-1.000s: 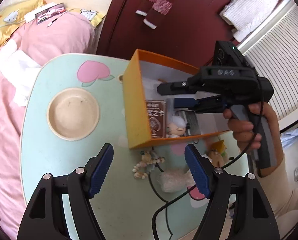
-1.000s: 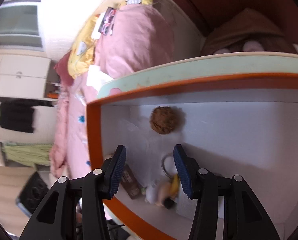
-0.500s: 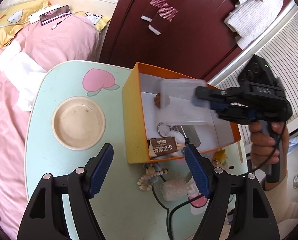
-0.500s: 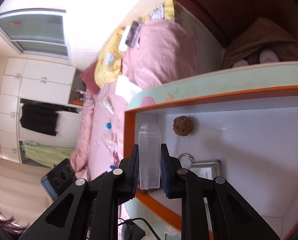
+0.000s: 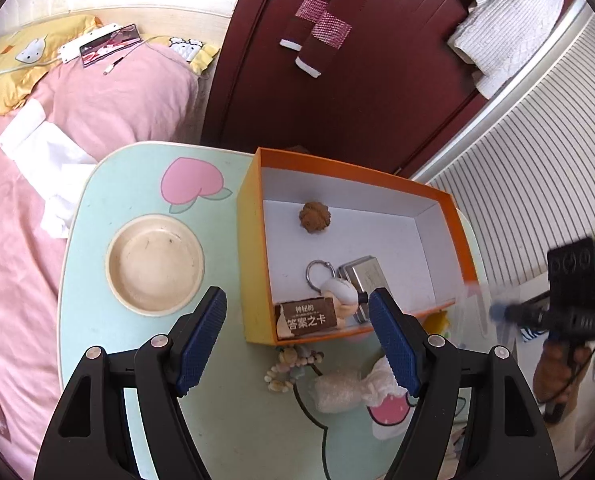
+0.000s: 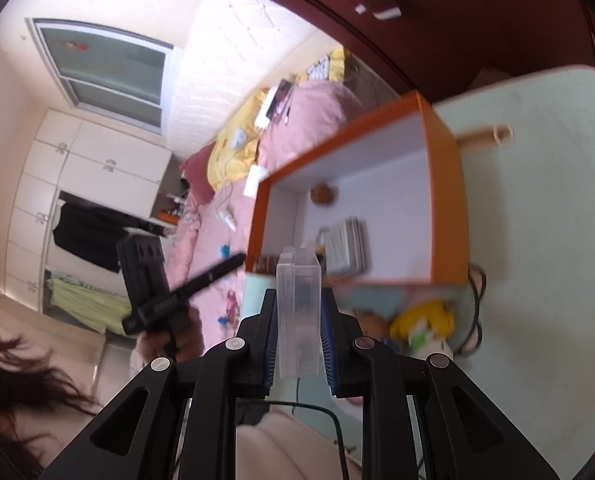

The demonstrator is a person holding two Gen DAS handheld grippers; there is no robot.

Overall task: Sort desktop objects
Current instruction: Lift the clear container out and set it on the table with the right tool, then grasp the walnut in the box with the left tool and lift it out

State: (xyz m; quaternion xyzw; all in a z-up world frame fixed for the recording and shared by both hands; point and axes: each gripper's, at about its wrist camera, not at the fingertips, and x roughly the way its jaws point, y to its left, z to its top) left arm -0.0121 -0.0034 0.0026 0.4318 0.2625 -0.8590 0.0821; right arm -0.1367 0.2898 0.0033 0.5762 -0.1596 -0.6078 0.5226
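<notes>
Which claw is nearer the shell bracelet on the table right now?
Left. The left claw hangs open directly over the shell bracelet, just short of the orange box. The right claw, shut on a clear plastic case, is off beyond the table's edge.

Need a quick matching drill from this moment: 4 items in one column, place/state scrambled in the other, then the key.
1. clear plastic case
2. walnut
3. cream bowl
4. bead bracelet

A. on the table, left of the orange box
B. inside the box, far end
C. clamped in the right gripper
D. on the table, just in front of the box

Pairs: 1-C, 2-B, 3-A, 4-D
</notes>
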